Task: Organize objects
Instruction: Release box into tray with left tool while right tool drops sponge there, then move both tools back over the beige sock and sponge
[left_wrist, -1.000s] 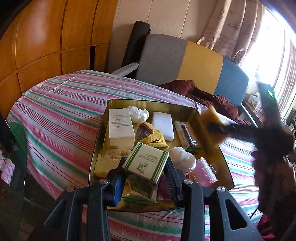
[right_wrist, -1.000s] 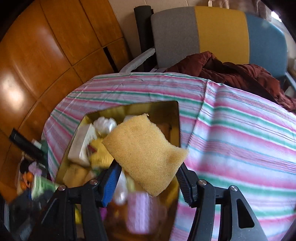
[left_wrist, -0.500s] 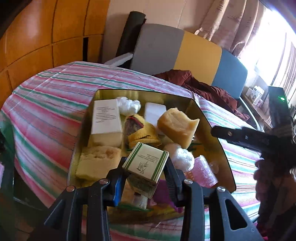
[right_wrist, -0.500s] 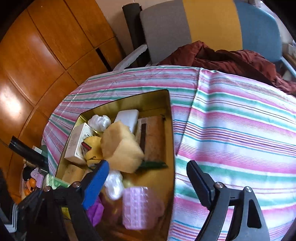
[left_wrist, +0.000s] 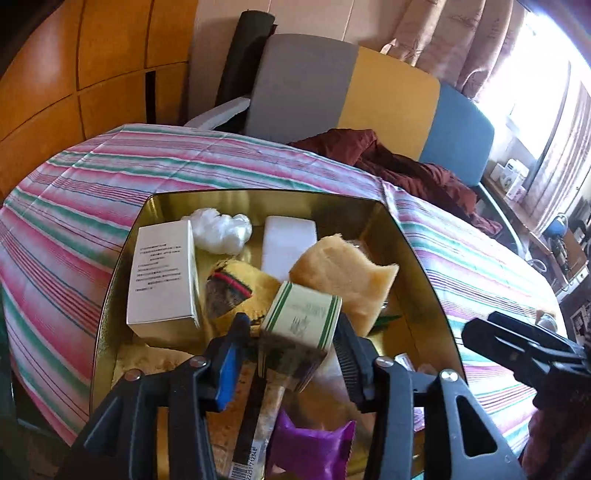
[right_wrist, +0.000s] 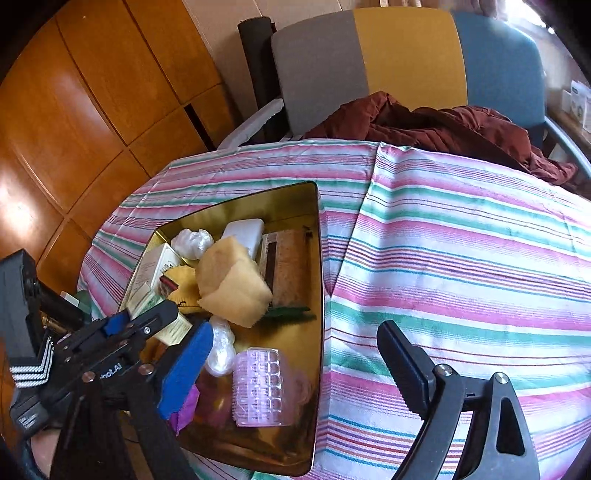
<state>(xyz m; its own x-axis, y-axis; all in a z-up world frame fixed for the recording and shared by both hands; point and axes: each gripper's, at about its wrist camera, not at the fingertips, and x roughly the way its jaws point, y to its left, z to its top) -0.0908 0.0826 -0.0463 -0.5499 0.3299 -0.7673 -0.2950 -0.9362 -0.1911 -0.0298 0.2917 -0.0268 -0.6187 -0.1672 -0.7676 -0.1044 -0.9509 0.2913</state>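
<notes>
Left gripper (left_wrist: 291, 347): pinching the striped box (left_wrist: 301, 317) over the tin's (left_wrist: 258, 195) near edge.
Right gripper (right_wrist: 295, 354): spread wide, holding nothing, at the tin's right rim.
Sponge (right_wrist: 232, 280): mid-tin, atop other items.

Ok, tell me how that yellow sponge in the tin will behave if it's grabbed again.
The yellow sponge looks porous and ragged-edged, so it probably squashes under a claw. It likely weighs little for its bulk. Propped tilted on other items in the gold tin, it may topple if nudged.
</notes>
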